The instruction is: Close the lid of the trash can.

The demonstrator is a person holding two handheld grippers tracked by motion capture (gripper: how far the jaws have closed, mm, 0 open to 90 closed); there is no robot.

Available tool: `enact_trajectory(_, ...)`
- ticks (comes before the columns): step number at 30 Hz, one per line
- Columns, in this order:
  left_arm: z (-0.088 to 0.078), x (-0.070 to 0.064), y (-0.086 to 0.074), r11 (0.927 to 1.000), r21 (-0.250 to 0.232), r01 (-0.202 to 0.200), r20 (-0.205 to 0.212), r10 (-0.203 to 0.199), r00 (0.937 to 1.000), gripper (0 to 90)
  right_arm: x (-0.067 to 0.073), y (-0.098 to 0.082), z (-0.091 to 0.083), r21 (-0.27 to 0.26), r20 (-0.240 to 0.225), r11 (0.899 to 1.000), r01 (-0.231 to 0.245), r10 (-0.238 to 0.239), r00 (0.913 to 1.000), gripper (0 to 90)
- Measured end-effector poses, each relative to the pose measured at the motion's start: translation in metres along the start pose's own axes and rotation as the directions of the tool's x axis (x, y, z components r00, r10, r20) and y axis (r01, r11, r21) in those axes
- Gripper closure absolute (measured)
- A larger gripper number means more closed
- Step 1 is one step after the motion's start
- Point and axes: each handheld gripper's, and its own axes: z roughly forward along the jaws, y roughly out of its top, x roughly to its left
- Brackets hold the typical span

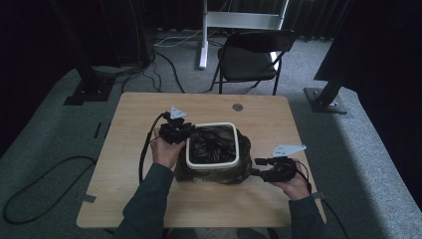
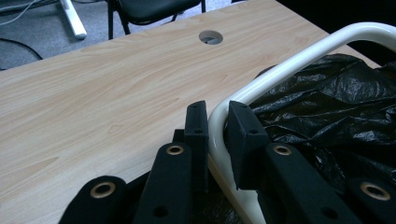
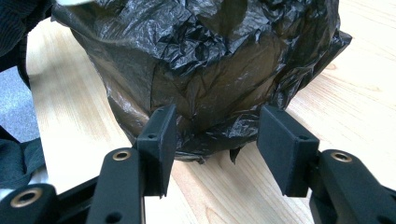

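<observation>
1. Sitting mid-table (image 1: 149,199), the bin (image 1: 211,145) has a white rim (image 2: 289,65) and a black bag (image 3: 210,60) lining it and draped down its outside.
2. Left gripper (image 1: 175,130) is at the bin's left edge; in the left gripper view its jaws are clamped on the white rim, one pad outside, one inside against the bag.
3. Right gripper (image 1: 256,167) is low at the bin's right side, held level, pointing at the bag.
4. Right jaws stand wide apart; the bag's lower bulge sits between them, pads not pressing on it as far as the right gripper view shows.
5. Bag's bottom edge touches the tabletop.
6. Chair (image 1: 251,55) stands beyond the table's far edge.
7. Round cable hole (image 1: 238,107) lies near that far edge.
</observation>
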Motion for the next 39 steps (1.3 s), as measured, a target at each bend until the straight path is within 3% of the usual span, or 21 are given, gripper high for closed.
enact_trajectory(17,0.0047,-0.0108,0.0001,0.9993,0.011,-0.036,-0.056,0.037,0.9978,79.3,0.0001,0.0002,-0.0006,-0.001,0.002,1.000,0.000,0.000,1.0000,47.1)
enact_trajectory(39,0.0086,-0.0108,-0.0053,0.9995,0.019,-0.026,-0.062,0.027,0.9977,79.3,0.0016,0.0063,0.0013,-0.011,-0.007,1.000,0.012,-0.012,0.9999,47.1)
